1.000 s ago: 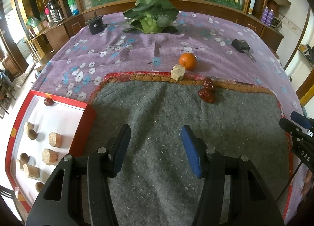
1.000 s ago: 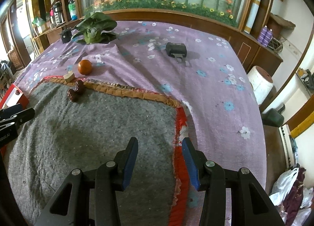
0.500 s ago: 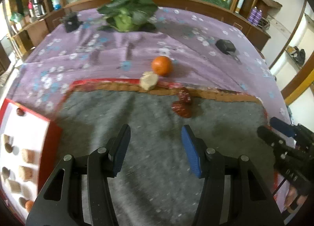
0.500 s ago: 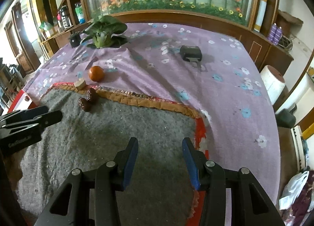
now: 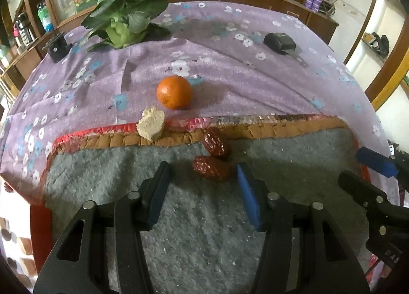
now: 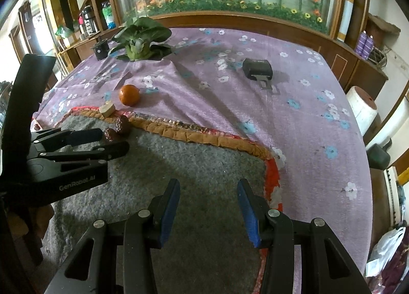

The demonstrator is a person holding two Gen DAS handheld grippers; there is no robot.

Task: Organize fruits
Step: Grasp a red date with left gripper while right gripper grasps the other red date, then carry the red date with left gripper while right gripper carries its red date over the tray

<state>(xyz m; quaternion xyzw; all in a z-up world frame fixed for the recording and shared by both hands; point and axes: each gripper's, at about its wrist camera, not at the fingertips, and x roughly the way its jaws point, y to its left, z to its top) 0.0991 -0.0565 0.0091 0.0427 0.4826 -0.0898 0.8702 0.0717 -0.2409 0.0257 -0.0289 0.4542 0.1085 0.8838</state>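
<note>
Two wrinkled red dates lie at the far edge of the grey felt mat (image 5: 204, 230). The near date (image 5: 211, 171) sits between the tips of my left gripper (image 5: 203, 168), closer to the blue right pad. The jaws are closing and a gap still shows on the left side. The far date (image 5: 214, 142) rests just beyond, against the mat's border. A tan chunk (image 5: 150, 126) and an orange (image 5: 174, 92) lie further back. My right gripper (image 6: 208, 184) hovers open over the mat, nothing between its fingers. From there the left gripper (image 6: 115, 140) shows beside the near date (image 6: 110, 134).
A purple floral cloth (image 5: 255, 84) covers the table. On it at the back stand a leafy green vegetable (image 5: 125, 23), a small black holder (image 5: 57, 47) and a black box (image 5: 280, 42). A red-rimmed tray (image 5: 41, 230) with brown pieces shows at the left edge.
My left gripper has moved forward and to the right, down toward the dates, so the near date now sits between its tips. The tray has slid mostly out of view. The right gripper stays put.
</note>
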